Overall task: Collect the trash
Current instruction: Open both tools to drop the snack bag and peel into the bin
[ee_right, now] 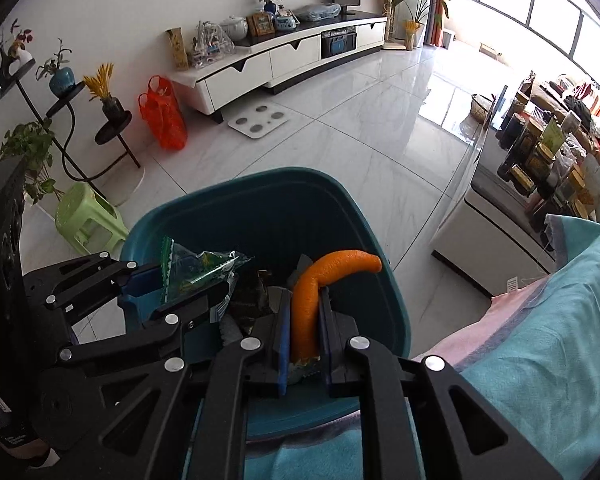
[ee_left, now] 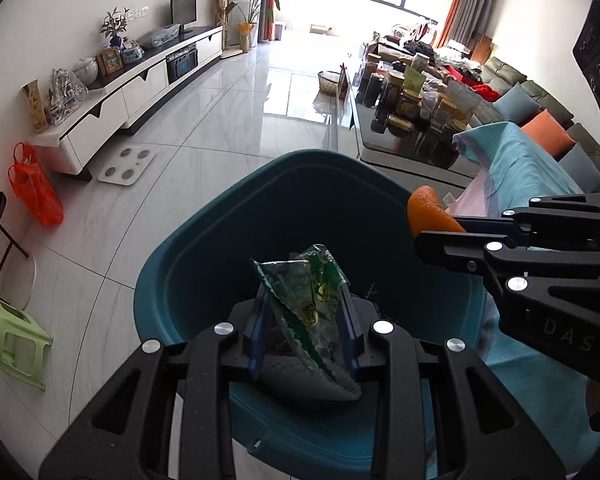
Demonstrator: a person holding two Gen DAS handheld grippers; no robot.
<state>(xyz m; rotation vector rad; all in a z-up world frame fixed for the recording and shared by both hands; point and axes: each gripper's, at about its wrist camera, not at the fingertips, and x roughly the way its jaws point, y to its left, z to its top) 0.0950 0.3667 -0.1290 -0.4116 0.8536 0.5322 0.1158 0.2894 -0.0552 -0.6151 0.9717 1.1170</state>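
A teal trash bin (ee_left: 220,208) stands on the tiled floor below both grippers. My left gripper (ee_left: 303,320) is shut on a crumpled clear-and-green plastic wrapper (ee_left: 300,276), held over the bin's opening. In the right wrist view my right gripper (ee_right: 305,304) is shut on a curved orange peel (ee_right: 332,264), also above the bin (ee_right: 372,240). Each gripper shows in the other's view: the right gripper (ee_left: 440,228) with the peel (ee_left: 424,210) at the bin's right rim, the left gripper (ee_right: 180,288) with the wrapper (ee_right: 196,268) at its left. Dark trash (ee_right: 252,300) lies inside.
A teal cloth (ee_right: 540,340) covers the sofa edge close on the right. A glass coffee table (ee_left: 400,152) crowded with jars stands beyond the bin. A green stool (ee_right: 88,220), a plant stand (ee_right: 72,120), an orange mesh bag (ee_right: 164,120) and a white scale (ee_right: 258,118) sit toward the TV cabinet (ee_right: 284,60).
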